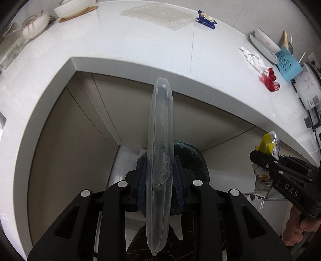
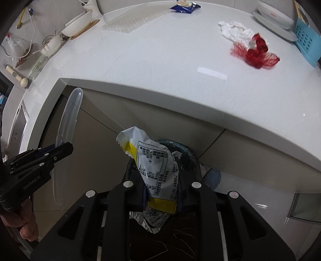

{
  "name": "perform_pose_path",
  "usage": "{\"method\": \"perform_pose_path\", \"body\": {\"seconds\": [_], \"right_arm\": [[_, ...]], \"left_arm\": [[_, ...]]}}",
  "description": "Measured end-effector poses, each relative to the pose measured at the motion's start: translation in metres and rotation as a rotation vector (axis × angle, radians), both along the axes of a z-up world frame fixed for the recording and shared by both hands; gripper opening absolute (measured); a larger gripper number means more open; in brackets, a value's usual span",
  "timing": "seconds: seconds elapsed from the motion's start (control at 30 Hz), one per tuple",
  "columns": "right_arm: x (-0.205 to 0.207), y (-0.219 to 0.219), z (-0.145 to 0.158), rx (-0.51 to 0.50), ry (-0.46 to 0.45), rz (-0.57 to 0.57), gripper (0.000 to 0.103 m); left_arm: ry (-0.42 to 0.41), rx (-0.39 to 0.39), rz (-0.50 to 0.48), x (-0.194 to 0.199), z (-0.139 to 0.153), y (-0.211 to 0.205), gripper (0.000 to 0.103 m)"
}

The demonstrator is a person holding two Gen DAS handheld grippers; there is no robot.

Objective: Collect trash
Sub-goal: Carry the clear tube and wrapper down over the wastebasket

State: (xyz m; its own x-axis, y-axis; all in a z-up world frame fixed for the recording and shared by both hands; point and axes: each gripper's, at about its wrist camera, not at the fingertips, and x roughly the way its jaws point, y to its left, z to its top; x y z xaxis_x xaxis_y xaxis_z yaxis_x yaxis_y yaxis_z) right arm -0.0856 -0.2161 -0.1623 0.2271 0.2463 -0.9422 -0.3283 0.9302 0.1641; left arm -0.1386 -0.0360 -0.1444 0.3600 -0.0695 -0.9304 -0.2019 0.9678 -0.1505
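My left gripper [image 1: 159, 176] is shut on a long clear plastic case [image 1: 160, 156], held upright off the counter's edge, above a dark bin [image 1: 192, 156] on the floor. My right gripper [image 2: 162, 188] is shut on a white and yellow snack wrapper [image 2: 154, 166] above the same bin [image 2: 186, 154]. Each gripper shows in the other's view: the right one with its wrapper [image 1: 266, 148], the left one with the case [image 2: 66, 128]. On the white counter [image 2: 160, 60] lie a crumpled white tissue [image 2: 234, 30], a red net [image 2: 256, 52], a blue wrapper [image 2: 184, 6] and bubble wrap [image 2: 132, 20].
Bowls [image 2: 74, 28] stand at the counter's back left. Plates [image 2: 274, 18] and a blue rack [image 2: 307, 40] stand at the right. Beige cabinet fronts [image 1: 70, 140] run below the counter, which juts over the bin.
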Motion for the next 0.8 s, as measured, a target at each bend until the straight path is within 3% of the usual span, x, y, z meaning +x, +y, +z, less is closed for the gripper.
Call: {"method": "perform_pose_path", "body": {"seconds": [0.43,0.8], "right_arm": [[0.002,0.008,-0.055,-0.045,0.036,0.017,0.020],[0.009,0.031,-0.092,-0.085,0.060,0.073,0.020]], "left_arm": [[0.056,0.004,0.025,-0.004,-0.062,0.005,0.025],[0.072,-0.004,0.044,-0.002,-0.074,0.001,0.025]]}}
